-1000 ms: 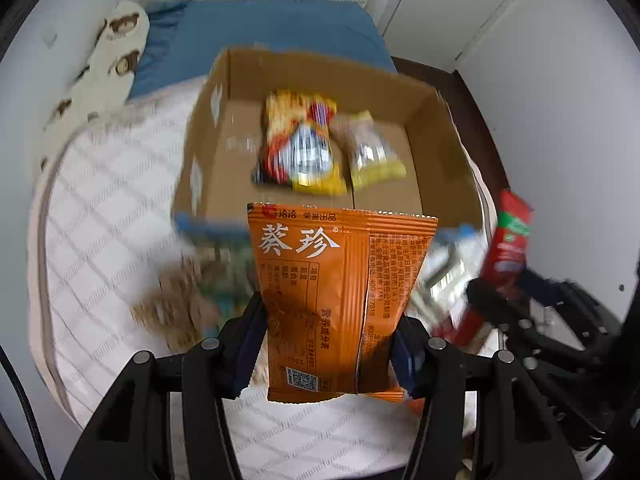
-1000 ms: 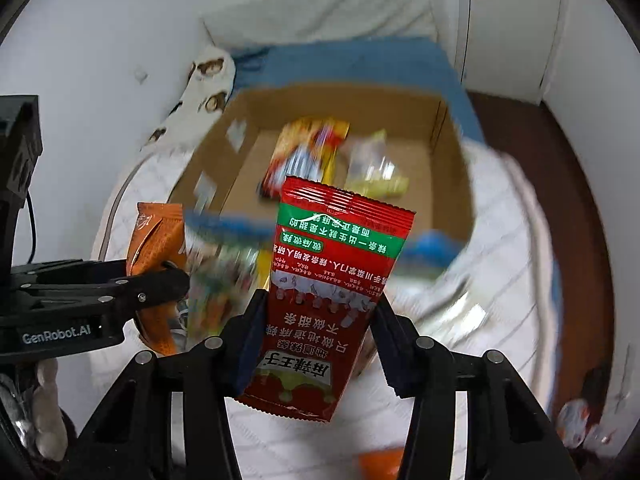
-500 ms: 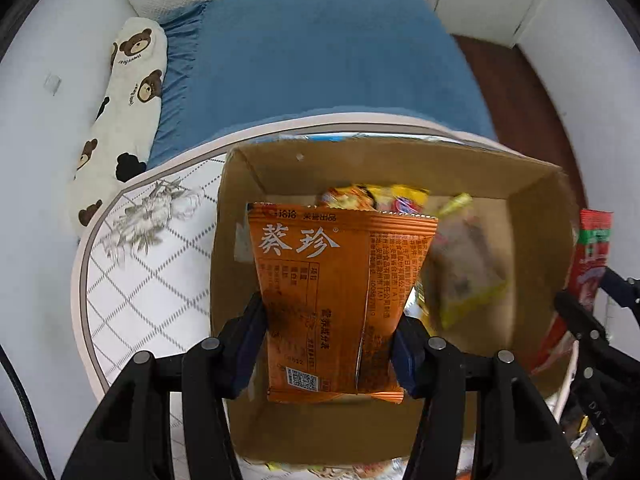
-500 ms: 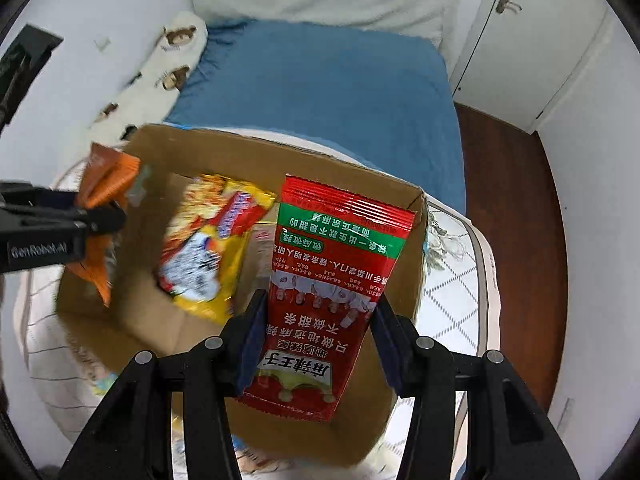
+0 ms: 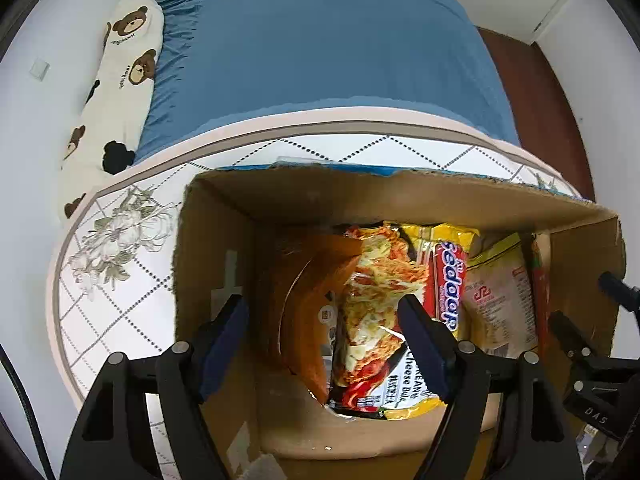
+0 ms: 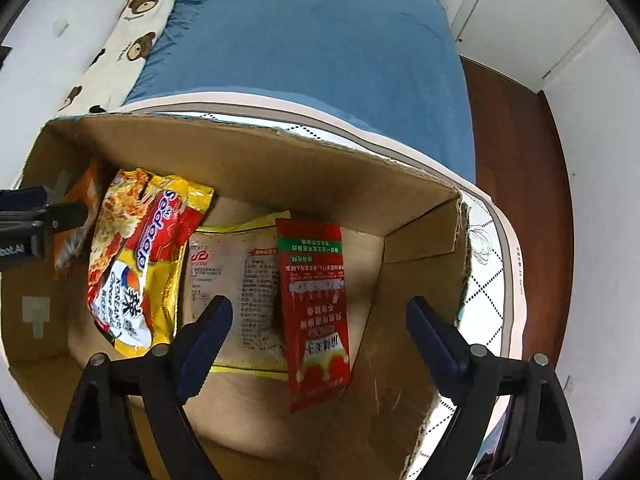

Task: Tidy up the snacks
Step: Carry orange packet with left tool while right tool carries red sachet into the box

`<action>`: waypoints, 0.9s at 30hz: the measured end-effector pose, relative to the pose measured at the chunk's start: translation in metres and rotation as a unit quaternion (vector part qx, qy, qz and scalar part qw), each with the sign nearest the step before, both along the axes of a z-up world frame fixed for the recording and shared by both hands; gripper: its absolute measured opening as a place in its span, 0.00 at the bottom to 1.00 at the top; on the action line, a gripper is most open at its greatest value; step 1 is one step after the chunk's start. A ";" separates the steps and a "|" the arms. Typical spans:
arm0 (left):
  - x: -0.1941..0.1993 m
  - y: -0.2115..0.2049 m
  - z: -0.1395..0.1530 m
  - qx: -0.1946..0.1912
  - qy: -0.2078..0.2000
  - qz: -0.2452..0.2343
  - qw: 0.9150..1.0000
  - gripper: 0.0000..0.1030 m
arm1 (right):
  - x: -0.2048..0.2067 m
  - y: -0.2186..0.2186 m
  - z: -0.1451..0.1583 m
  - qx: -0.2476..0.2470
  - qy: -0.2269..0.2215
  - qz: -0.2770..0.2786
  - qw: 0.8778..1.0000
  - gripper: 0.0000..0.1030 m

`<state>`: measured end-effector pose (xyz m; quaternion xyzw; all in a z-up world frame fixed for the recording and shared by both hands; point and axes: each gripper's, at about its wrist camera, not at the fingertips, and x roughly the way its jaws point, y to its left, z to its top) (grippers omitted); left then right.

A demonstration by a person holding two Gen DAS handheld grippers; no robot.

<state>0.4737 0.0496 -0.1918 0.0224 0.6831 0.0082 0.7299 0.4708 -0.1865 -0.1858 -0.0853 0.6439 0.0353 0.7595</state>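
Observation:
An open cardboard box [image 5: 400,200] [image 6: 280,160] stands on a quilted mat. Inside lie a yellow-red noodle packet [image 5: 384,312] [image 6: 140,256], a pale snack bag [image 5: 500,300] [image 6: 236,280], an orange packet [image 5: 308,308] [image 6: 76,220] and a red packet [image 6: 316,312] [image 5: 542,292]. My left gripper [image 5: 324,336] is open above the orange packet, which falls or leans inside the box. My right gripper [image 6: 318,336] is open over the red packet, which is loose in the box.
The quilted mat [image 5: 112,280] lies on a bed with a blue sheet [image 5: 320,52] and a bear-print pillow [image 5: 116,76]. Wooden floor [image 6: 508,128] and white cupboard doors are to the right. The other gripper's arm shows at each view's edge.
Both grippers have opened and let go of their packets, the orange one from the left and the red one from the right. Both packets are now in the box. Both grippers moved closer over the box.

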 end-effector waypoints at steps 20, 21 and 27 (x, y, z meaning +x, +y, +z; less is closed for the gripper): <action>-0.054 0.000 0.046 -0.024 -0.086 0.005 0.996 0.74 | -0.064 -0.006 0.014 0.041 -0.044 -0.064 0.996 0.89; -0.059 -0.001 0.051 -0.023 -0.092 0.002 0.996 0.74 | -0.070 -0.004 0.017 0.040 -0.047 -0.064 0.996 0.89; -0.095 -0.005 0.081 -0.036 -0.124 -0.009 0.992 0.74 | -0.100 0.003 0.050 0.034 -0.083 -0.061 0.994 0.89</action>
